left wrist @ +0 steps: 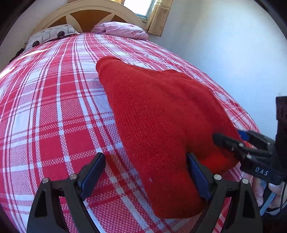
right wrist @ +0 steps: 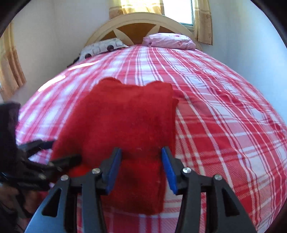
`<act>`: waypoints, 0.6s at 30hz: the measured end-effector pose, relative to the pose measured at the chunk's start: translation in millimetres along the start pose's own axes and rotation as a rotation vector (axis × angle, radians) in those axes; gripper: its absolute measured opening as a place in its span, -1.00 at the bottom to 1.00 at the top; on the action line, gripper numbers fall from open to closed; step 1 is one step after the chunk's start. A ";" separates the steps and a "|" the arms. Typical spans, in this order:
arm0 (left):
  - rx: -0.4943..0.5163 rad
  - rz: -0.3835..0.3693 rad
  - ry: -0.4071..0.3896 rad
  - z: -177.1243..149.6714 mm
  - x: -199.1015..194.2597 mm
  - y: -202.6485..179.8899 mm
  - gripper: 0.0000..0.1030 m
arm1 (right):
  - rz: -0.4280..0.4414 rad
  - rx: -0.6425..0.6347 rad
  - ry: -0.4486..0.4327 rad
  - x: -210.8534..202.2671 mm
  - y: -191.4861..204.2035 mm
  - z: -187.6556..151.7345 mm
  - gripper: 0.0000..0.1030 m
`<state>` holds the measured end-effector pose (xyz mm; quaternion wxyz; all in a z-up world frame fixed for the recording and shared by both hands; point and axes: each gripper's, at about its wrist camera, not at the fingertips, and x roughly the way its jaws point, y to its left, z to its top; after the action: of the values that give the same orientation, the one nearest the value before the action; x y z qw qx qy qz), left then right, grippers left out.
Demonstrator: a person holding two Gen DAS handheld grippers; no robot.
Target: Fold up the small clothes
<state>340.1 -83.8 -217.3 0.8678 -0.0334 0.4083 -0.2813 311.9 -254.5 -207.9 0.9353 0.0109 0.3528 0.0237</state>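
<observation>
Right wrist: red knit garment flat on plaid bedspread, no containers.

Sunlit window behind arched headboard

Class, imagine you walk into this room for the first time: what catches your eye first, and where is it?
First, the red knitted garment lying in the middle of the red-and-white plaid bedspread. Next, the two black grippers at its near edge: the left gripper wide open, the right gripper open astride the cloth. Beyond, a pink pillow lies against the arched headboard.
</observation>
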 end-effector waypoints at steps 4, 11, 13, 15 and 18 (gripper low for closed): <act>-0.014 -0.003 -0.007 -0.6 -0.7 4.3 0.77 | 0.055 0.089 0.023 -2.9 -18.8 -6.6 0.13; -0.013 -0.001 -0.007 -0.4 -0.8 4.1 0.78 | 0.001 -0.045 -0.104 -43.1 11.4 -6.7 0.13; -0.013 -0.001 -0.007 -0.5 -1.1 4.4 0.78 | -0.007 -0.099 -0.128 -47.2 24.0 -9.5 0.13; -0.015 -0.002 -0.007 -0.4 -1.3 4.7 0.78 | -0.025 -0.165 -0.145 -47.4 37.8 -14.4 -0.04; -0.017 -0.003 -0.008 -1.1 -1.7 4.2 0.78 | -0.042 -0.223 -0.107 -35.3 47.0 -21.1 -0.44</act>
<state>340.4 -79.2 -218.0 0.8687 -0.0424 0.4072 -0.2790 269.7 -209.3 -198.8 0.9485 -0.0992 0.2979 0.0424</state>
